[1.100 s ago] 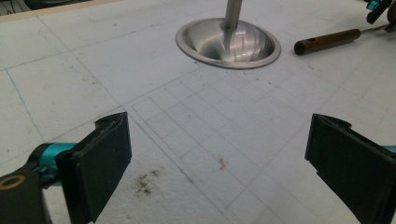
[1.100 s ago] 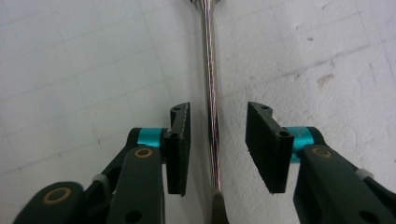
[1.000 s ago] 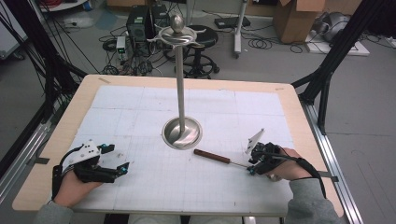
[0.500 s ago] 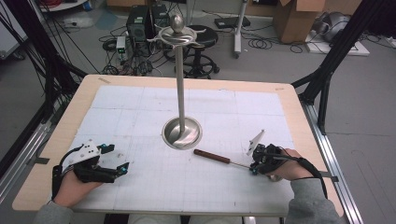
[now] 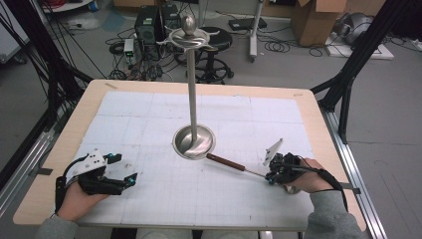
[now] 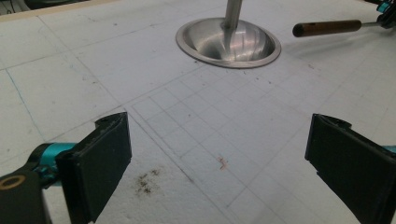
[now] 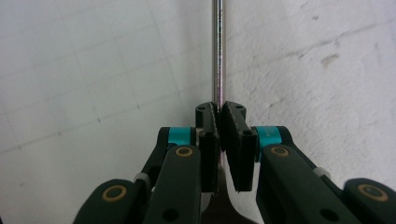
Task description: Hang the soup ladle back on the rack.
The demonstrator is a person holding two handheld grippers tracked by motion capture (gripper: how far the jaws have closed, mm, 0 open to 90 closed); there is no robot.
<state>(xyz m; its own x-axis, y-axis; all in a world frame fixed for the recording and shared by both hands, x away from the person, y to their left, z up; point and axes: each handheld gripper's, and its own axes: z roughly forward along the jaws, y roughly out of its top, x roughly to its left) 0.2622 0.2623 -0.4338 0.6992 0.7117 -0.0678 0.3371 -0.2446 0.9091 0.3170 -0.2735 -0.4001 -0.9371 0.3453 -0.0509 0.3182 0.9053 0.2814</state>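
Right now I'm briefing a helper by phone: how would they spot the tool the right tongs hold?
Find the steel stand mid-table. Lying beside its base is a slim utensil running to the right tongs; its dark wooden handle and thin metal shaft set it apart.

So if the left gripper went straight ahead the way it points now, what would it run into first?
Most likely the round steel base of the upright stand. The left gripper has its fingers wide apart with bare white mat ahead; the base sits roughly on that line, though depth is hard to judge.
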